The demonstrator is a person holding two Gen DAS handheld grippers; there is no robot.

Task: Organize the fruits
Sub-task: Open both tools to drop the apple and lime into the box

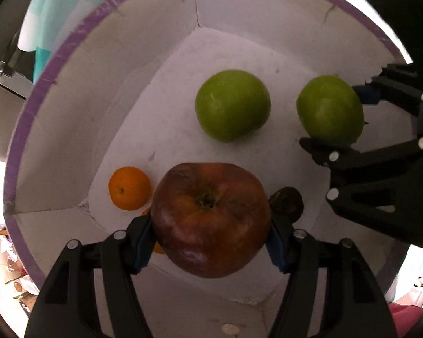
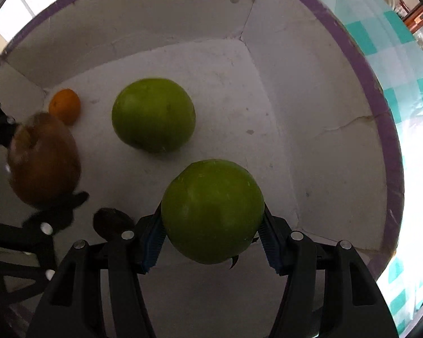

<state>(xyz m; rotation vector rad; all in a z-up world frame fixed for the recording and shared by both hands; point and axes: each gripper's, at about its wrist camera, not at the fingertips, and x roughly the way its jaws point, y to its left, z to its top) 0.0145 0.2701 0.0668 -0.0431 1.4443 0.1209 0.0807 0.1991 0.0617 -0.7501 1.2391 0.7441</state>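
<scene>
left wrist view: the left gripper (image 1: 211, 242) points down into a white box with a purple rim (image 1: 17, 129); its jaws are clamped on a red apple (image 1: 210, 219) at lower centre, blue pads pressed to its two flanks, stem end facing the camera, so the fruit hangs clear above the floor for lowering. on the box floor lie a loose green apple (image 1: 232, 105) at centre, an orange (image 1: 129, 188) at lower left near a corner, and a small dark fruit (image 1: 286, 204) just right of the red apple. at right, the right gripper (image 1: 341, 121) holds a second green apple (image 1: 330, 109). right wrist view: the right gripper (image 2: 213, 233) is closed on that held green apple (image 2: 213, 211) at lower centre, pads on both sides. the loose green apple (image 2: 153, 114) sits above it in frame, apart. the red apple (image 2: 43, 160) shows at left, blurred, the orange (image 2: 65, 105) beyond it, the dark fruit (image 2: 111, 222) at lower left. judgement: both apples are carried over open floor so each can be set down without striking fruit already inside; neither is released yet.
</scene>
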